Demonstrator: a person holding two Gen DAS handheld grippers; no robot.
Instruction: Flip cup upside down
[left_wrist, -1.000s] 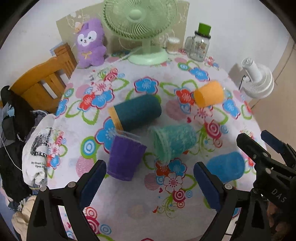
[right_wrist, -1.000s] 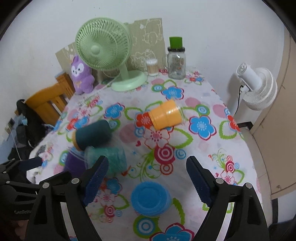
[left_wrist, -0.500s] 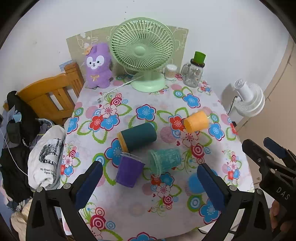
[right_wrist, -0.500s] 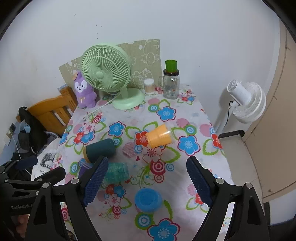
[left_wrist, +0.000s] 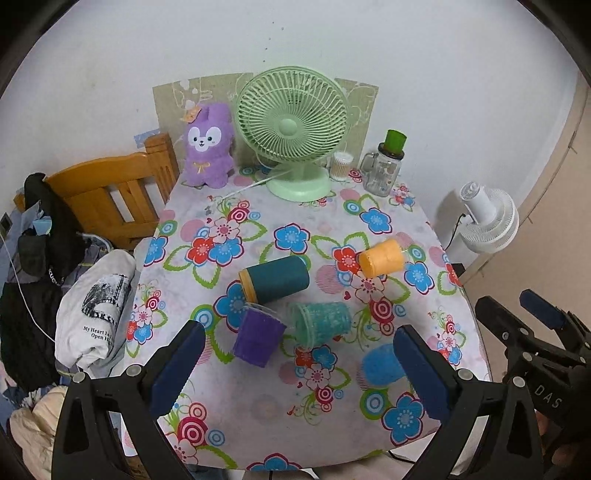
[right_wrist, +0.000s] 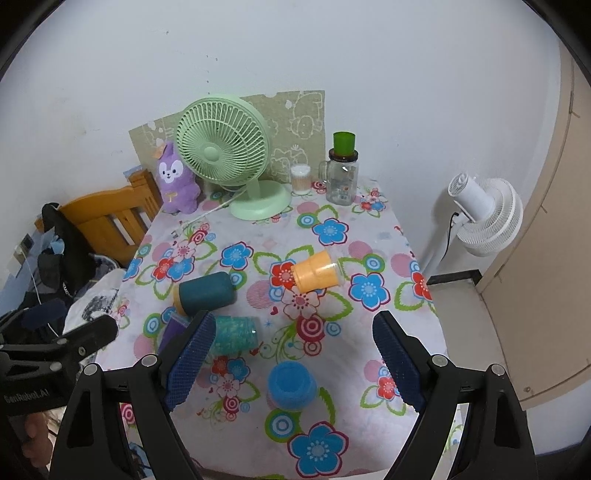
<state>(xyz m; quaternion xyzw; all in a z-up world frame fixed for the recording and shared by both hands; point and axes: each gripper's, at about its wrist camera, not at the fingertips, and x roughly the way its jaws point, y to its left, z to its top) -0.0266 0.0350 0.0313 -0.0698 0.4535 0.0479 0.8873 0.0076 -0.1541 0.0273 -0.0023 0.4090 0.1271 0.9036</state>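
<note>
Blue is the only cup that stands mouth-down: the blue cup (right_wrist: 291, 385) sits on the flowered tablecloth (right_wrist: 369, 236) at the near edge, on the side opposite the green fan (right_wrist: 221, 153). Compared with one second ago, both cameras now see much more of the table, so both grippers have pulled back and up from the cups. The left gripper (left_wrist: 295, 365) is wide and holds nothing; the right gripper (right_wrist: 293, 356) is also wide and empty. Between the blue cup and the fan, the teal cup (left_wrist: 320, 322), the purple cup (left_wrist: 257, 342), the dark teal cup (left_wrist: 274, 278) and the orange cup (right_wrist: 316, 276) lie on their sides. This retreat suggests one flip is finished and four cups remain.
</note>
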